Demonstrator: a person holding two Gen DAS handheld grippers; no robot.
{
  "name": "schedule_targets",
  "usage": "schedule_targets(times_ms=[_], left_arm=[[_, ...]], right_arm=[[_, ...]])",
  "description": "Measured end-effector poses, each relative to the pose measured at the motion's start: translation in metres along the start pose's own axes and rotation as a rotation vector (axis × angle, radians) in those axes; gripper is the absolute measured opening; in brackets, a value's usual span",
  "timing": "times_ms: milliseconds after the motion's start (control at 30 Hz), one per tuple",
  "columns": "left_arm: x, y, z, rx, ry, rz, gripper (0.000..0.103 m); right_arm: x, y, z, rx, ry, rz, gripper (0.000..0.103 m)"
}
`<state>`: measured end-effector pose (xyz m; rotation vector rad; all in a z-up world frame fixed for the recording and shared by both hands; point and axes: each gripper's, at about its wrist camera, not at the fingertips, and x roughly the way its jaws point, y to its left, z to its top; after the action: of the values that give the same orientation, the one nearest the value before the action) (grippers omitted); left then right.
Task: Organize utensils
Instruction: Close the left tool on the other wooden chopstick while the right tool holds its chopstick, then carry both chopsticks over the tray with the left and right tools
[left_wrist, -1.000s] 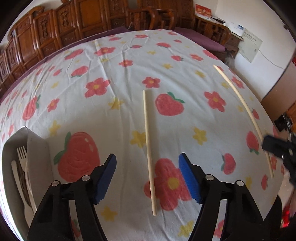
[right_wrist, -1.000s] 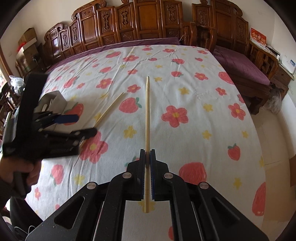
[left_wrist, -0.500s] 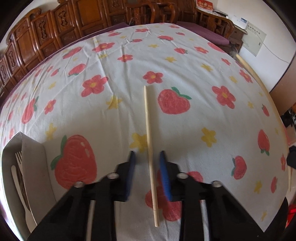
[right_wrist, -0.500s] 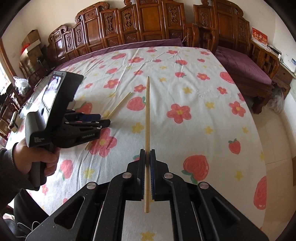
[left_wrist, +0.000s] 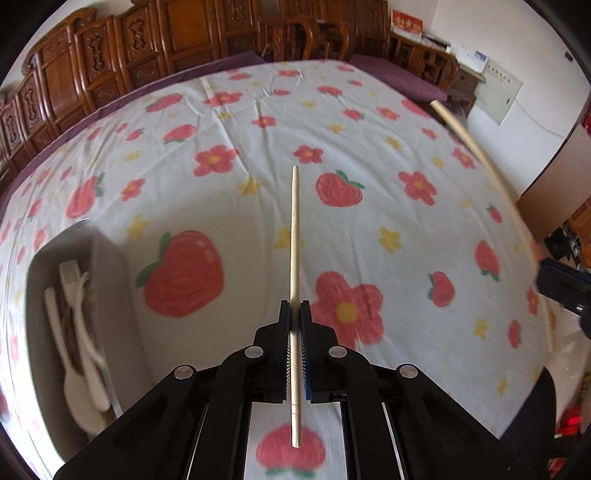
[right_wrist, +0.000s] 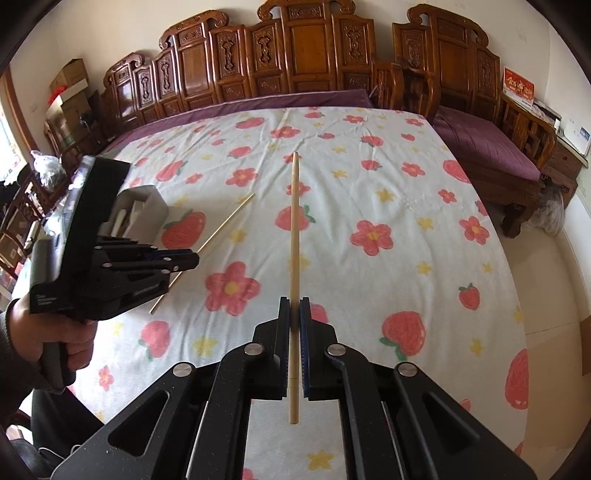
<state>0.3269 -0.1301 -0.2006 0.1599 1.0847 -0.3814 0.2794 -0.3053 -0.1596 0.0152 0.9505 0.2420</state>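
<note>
Your left wrist camera sits just behind the left hand-held gripper and looks steeply down and forward along its fingers, close over the flowered bedsheet, with the carved wooden headboard running from 10 to 12 o'clock. The grey utensil box lies near, at 8 o'clock. Your right wrist camera rides behind the right hand-held gripper, faces the same headboard at 12 o'clock, and takes in more of the bed from a little farther off. Both views share the sheet, the headboard and the box; each also catches the other gripper: right at 3 o'clock, left at 9 o'clock.
</note>
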Motion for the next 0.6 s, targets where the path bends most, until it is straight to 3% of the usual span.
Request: schedule_targets(times_ms=[333,600], left_arm=[[-0.065,0.014,-0.02,-0.007,-0.083,0.016,0.004],[-0.095,0.023,-0.03,0.011,-0.088,0.043,0.004]], right_arm=[[-0.012,0.035,0.01,-0.052,-0.014,0.045,0.006],[-0.026,0.053,0.02,-0.098,-0.017,0.051,0.006]])
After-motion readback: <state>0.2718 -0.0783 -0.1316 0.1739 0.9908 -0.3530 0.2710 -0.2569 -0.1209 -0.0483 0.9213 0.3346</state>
